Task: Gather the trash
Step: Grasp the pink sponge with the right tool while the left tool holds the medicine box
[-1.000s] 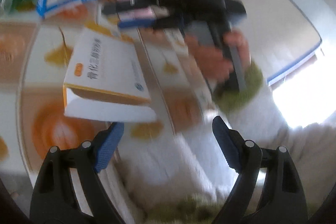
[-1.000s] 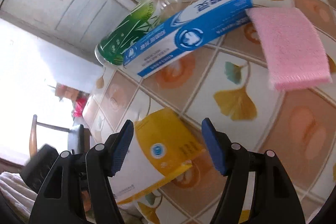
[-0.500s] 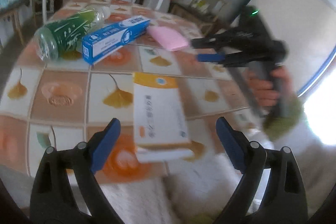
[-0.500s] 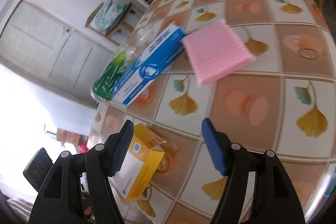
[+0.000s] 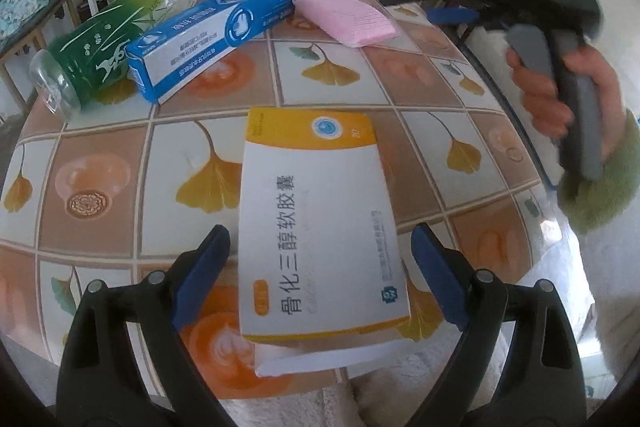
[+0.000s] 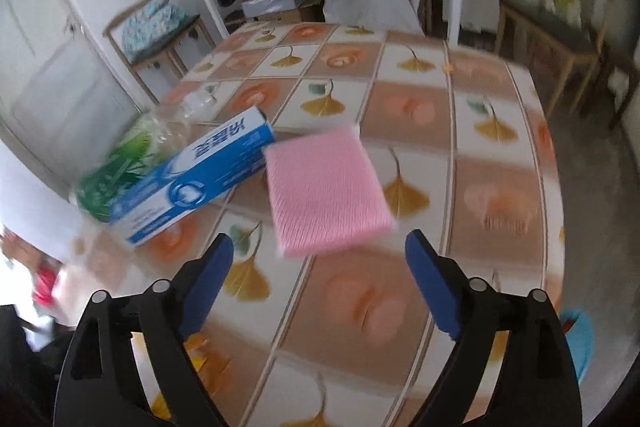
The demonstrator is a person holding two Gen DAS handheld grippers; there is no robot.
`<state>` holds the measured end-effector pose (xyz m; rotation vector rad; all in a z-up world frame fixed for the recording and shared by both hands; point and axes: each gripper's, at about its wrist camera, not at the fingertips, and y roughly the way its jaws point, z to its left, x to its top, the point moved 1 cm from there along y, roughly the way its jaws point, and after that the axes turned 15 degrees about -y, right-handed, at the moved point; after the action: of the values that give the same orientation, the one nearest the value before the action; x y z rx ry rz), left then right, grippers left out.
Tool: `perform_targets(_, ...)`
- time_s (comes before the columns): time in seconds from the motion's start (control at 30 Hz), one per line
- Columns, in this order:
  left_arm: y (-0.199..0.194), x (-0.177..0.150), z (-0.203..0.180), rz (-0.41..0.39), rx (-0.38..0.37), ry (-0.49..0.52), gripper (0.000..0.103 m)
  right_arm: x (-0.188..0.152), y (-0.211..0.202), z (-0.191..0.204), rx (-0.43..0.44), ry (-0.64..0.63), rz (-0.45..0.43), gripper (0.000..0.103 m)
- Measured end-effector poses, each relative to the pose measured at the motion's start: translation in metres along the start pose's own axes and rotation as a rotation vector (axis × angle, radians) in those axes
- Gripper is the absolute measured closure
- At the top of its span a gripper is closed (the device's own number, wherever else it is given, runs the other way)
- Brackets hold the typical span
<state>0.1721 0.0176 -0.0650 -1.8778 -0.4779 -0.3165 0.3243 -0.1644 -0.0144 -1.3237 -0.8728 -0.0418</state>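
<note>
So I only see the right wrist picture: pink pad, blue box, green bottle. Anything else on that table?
Observer: Yes, a white and yellow medicine box lies flat near the table's front edge.
Operator: Is anything gripping it?
Observer: No. The left gripper is open, the box between its fingers, pads off it.
Operator: Who holds my camera's tool?
Observer: A hand with a fuzzy green cuff holds the right gripper; its jaws have just been opening, empty.
</note>
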Motion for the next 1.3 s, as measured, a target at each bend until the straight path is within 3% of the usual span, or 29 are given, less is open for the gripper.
perform_targets(0.1, 0.001, 0.001, 0.000, 0.002, 0.008, -0.006, 0.022, 0.019, 0.022, 0.009, -0.046, -0.108, 0.031, 0.014)
perform_targets(0.23, 0.000, 0.002, 0.001, 0.004, 0.006, -0.011, 0.028, 0.037, 0.052, 0.013, -0.043, -0.164, 0.087, 0.014)
perform_targets(0.4, -0.003, 0.002, 0.003, 0.000, 0.013, -0.015, 0.036, 0.046, 0.081, 0.009, -0.020, -0.154, 0.176, 0.014)
perform_targets(0.57, -0.004, 0.002, 0.005, -0.004, 0.006, -0.029, 0.036, 0.038, 0.087, 0.005, 0.014, -0.105, 0.212, 0.014)
perform_targets(0.67, -0.005, 0.002, 0.006, -0.007, 0.007, -0.038, 0.036, 0.028, 0.078, 0.002, 0.035, -0.058, 0.200, 0.021)
perform_targets(0.97, -0.007, 0.001, 0.007, 0.001, 0.005, -0.062, 0.035, -0.021, 0.038, 0.010, 0.002, -0.025, 0.218, 0.022)
perform_targets(1.3, -0.009, 0.000, 0.007, 0.008, 0.015, -0.073, 0.030, -0.094, -0.014, 0.025, 0.030, 0.062, 0.188, 0.022)
